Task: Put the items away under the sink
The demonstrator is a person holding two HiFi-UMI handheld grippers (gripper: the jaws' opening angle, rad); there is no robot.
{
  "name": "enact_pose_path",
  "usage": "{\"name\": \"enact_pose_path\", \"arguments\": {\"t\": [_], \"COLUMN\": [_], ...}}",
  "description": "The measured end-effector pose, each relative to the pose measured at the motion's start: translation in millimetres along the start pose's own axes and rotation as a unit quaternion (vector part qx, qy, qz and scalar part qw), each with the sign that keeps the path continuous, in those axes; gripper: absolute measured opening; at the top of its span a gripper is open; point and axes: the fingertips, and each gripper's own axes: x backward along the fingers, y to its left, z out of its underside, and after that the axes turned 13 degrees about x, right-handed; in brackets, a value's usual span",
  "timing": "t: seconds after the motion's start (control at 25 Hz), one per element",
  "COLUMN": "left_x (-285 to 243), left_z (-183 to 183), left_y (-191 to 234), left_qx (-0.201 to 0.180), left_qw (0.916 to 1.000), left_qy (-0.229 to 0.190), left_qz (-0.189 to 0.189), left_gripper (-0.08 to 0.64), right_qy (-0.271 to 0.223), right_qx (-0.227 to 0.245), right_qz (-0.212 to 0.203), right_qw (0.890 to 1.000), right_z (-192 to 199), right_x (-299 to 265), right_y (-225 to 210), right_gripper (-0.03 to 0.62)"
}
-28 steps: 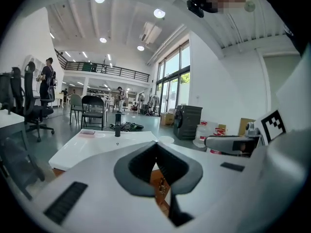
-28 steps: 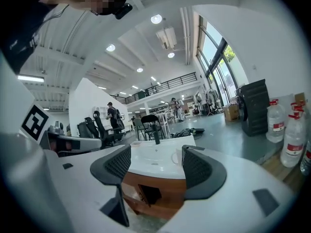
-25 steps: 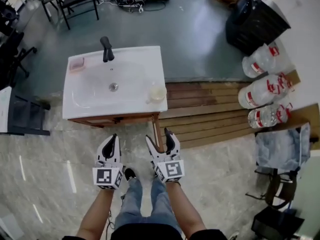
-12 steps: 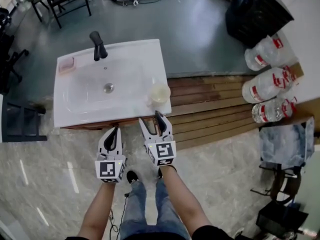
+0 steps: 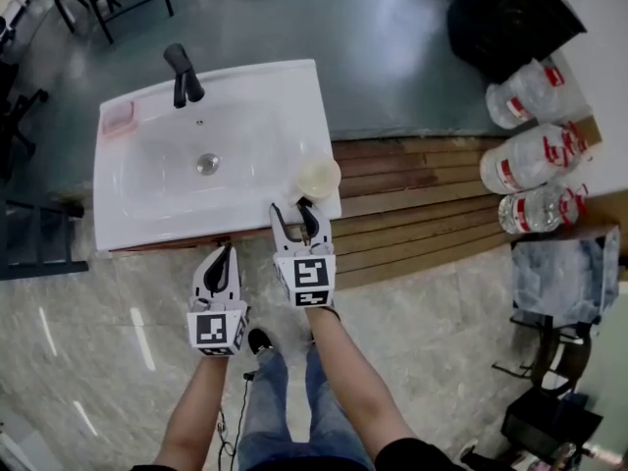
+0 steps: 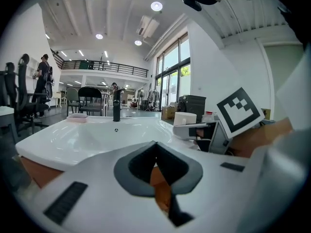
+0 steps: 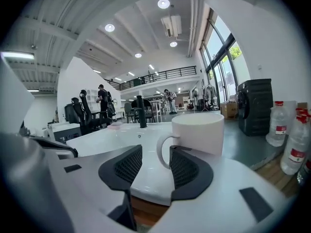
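a white mug point(image 5: 318, 178) stands upright on the front right corner of the white counter point(image 5: 128, 214), just beside the sunken basin point(image 5: 162, 170). in the right gripper view the mug point(image 7: 200, 131) fills the middle, and its handle faces the camera.

the right gripper point(image 5: 294, 216) reaches over the counter's front edge, close in front of the mug. its 2 jaws are spread, and seen from the right gripper point(image 7: 155, 166) itself, the mug's handle shows in the gap between them. i cannot tell whether either jaw touches the handle.

the left gripper point(image 5: 224, 261) sits lower and to the left, just in front of the counter's edge and not over it. its jaws are pressed together with nothing between them, and their tips meet in a point in the left gripper point(image 6: 155, 152) view.

a black faucet point(image 5: 182, 75) stands at the back of the basin, and a pink soap dish point(image 5: 118, 117) lies at the back left corner of the counter. a strip of the wooden cabinet point(image 5: 167, 245) shows under the counter's front edge.

to the right of the counter, wooden boards point(image 5: 412, 214) lie on the floor, and 3 water bottles point(image 5: 535, 160) lie on their sides at the far end of the boards.
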Motion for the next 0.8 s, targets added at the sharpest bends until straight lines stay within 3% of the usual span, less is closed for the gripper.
{"name": "enact_pose_path", "arguments": {"t": [0.12,0.24,0.48,0.8], "left_x": [-3.3,-6.7,1.0,27.7], "left_z": [-1.3,-4.4,-4.7,-0.7], "left_y": [6.6,9.6,17.6,30.3], "left_qx": [0.005,0.009,0.011,0.014], "left_qw": [1.0,0.9999,0.9998,0.9994], "left_qy": [-0.004,-0.007,-0.006,-0.007], "left_qz": [-0.006,-0.007,-0.016,-0.032], "left_gripper": [0.006,0.008,0.008,0.006], "right_qy": [0.007,0.006,-0.028,-0.052], "right_qx": [0.012,0.033,0.116,0.167], "right_qz": [0.011,0.029,-0.002,-0.049], "right_qw": [1.0,0.999,0.993,0.983], "right_z": [0.5,0.1,-5.2,-12.7], "right_x": [-5.0,-6.2,1.6,21.9], "right_y": [-1.6,-8.0,1.0,24.4], "right_gripper": [0.151,0.065,0.045,0.043]}}
